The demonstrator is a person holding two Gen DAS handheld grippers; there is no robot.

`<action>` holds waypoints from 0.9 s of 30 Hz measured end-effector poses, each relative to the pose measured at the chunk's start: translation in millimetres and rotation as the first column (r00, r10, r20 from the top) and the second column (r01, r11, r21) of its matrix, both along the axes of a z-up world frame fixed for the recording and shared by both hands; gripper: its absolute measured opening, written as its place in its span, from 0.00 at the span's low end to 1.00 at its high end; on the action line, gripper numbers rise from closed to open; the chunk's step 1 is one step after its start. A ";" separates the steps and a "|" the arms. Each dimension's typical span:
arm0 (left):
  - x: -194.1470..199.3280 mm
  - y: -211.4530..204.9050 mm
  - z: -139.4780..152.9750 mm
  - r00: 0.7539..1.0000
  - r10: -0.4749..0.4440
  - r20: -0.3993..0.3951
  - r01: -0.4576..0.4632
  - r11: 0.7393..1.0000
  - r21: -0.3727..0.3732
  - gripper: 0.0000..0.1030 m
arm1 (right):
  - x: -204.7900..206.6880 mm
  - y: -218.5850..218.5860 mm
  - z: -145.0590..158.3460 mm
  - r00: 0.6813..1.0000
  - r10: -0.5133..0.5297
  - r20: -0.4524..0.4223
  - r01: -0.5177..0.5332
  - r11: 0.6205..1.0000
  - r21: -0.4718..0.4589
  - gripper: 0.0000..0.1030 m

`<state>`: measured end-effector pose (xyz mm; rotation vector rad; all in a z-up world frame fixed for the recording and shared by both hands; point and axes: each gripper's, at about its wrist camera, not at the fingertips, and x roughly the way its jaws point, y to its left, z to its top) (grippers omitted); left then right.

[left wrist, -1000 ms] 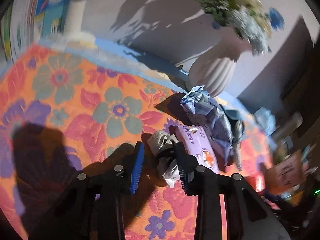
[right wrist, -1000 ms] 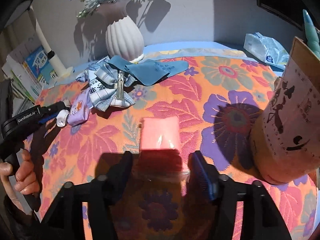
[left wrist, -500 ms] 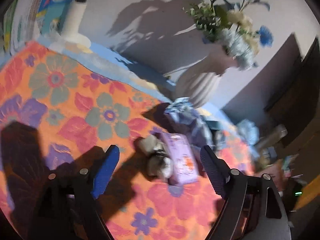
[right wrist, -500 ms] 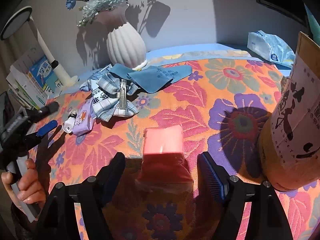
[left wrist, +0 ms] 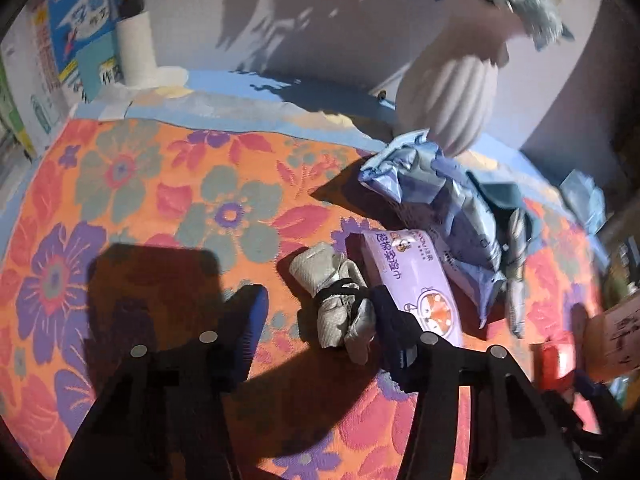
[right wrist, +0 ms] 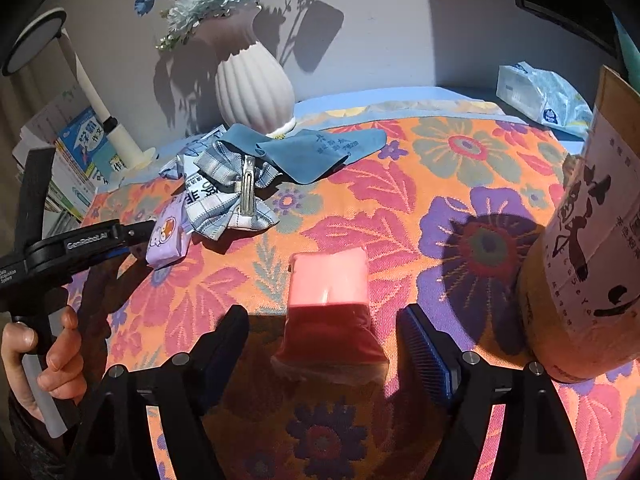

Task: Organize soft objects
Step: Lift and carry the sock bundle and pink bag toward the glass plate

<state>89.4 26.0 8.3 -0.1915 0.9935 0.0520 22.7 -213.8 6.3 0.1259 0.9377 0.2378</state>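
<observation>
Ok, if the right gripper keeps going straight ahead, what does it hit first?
The pink packet, probably. It lies on the tablecloth right between the open right gripper fingers. Beyond it sits the plaid cloth bow, though depth is hard to judge.

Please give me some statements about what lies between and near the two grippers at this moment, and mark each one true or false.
1. The right gripper is open around the pink packet. True.
2. The left gripper is shut on the grey bundle. False: it is open, and the bundle lies between its fingers.
3. The purple wipes pack lies beside the grey bundle. True.
4. The white vase lies tipped over. False: it stands upright.
</observation>
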 end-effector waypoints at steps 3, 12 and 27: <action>-5.0 -9.5 0.9 0.999 -0.045 0.017 0.044 0.999 0.007 0.23 | 2.7 7.5 -0.5 1.000 0.002 0.001 -0.002 0.999 -0.045 0.78; -59.4 -17.6 26.6 0.996 -0.006 0.090 -0.002 0.997 0.083 0.23 | 0.2 -1.3 -0.5 0.998 -0.056 0.014 0.057 0.995 -0.079 0.50; -145.6 -74.3 78.7 0.971 -0.066 0.228 0.043 0.993 0.106 0.23 | -63.0 -19.8 1.7 0.999 -0.026 -0.019 0.024 0.996 -0.080 0.49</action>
